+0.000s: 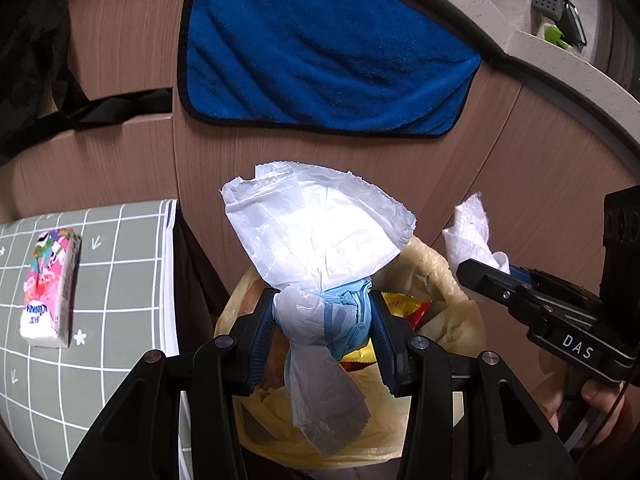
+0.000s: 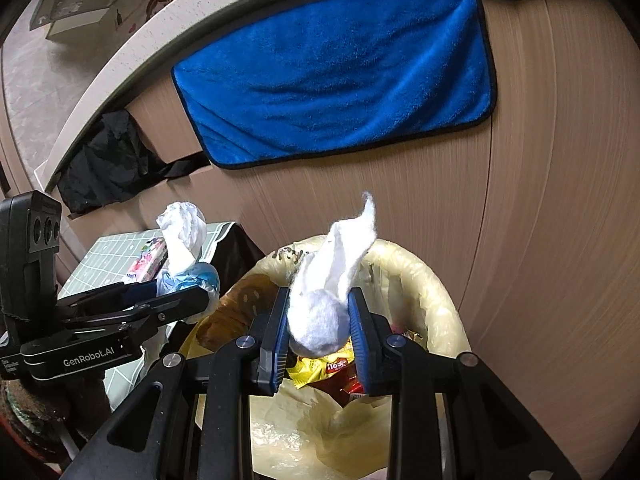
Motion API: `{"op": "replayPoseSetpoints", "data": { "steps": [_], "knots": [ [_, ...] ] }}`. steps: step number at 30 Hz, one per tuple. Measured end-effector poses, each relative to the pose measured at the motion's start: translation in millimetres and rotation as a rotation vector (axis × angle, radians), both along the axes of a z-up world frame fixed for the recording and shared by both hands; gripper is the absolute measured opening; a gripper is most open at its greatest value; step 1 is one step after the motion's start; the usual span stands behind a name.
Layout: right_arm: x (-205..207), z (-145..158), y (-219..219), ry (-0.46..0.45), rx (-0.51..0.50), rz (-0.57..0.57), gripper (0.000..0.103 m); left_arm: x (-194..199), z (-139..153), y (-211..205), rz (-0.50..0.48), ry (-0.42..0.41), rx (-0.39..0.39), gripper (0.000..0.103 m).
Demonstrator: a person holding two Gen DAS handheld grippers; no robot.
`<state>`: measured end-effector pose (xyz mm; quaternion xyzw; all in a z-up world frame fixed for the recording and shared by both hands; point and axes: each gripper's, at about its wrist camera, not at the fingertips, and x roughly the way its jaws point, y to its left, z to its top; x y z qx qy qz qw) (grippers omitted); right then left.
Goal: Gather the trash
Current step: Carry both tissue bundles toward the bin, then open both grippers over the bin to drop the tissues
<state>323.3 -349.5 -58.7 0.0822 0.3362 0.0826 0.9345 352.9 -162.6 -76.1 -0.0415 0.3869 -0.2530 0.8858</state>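
— Trash first: where is it?
— A knotted white and blue plastic bag [image 1: 320, 276] is pinched in the left gripper [image 1: 322, 320], and a crumpled white tissue [image 2: 332, 280] is clamped in the right gripper [image 2: 318, 328]. Both hang over the bin lined with a yellowish bag [image 2: 424, 280], snack wrappers [image 2: 324, 370] inside.
— Anything nearby?
— A tissue pack [image 1: 50, 288] lies on the green grid mat [image 1: 120, 280]; a blue towel [image 1: 320, 48] hangs on the cabinet.

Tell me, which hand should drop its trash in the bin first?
Probably right. The right gripper holds the white tissue directly over the lined bin. The left gripper grips the knotted plastic bag nearer the bin's edge.
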Motion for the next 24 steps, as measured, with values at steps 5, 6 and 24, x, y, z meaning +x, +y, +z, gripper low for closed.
{"op": "replayPoseSetpoints", "data": {
  "steps": [5, 6, 24],
  "knots": [
    [0, -4, -2, 0.01, 0.01, -0.003, 0.026, 0, -2, 0, -0.002, 0.001, -0.003, 0.046],
    [0, -5, -2, 0.012, 0.012, -0.004, 0.026, 1, -2, -1, -0.006, 0.001, -0.006, 0.046],
    [0, -6, -8, 0.035, 0.05, -0.047, 0.05, -2, 17, 21, -0.008, -0.011, -0.117, 0.082]
  ]
}}
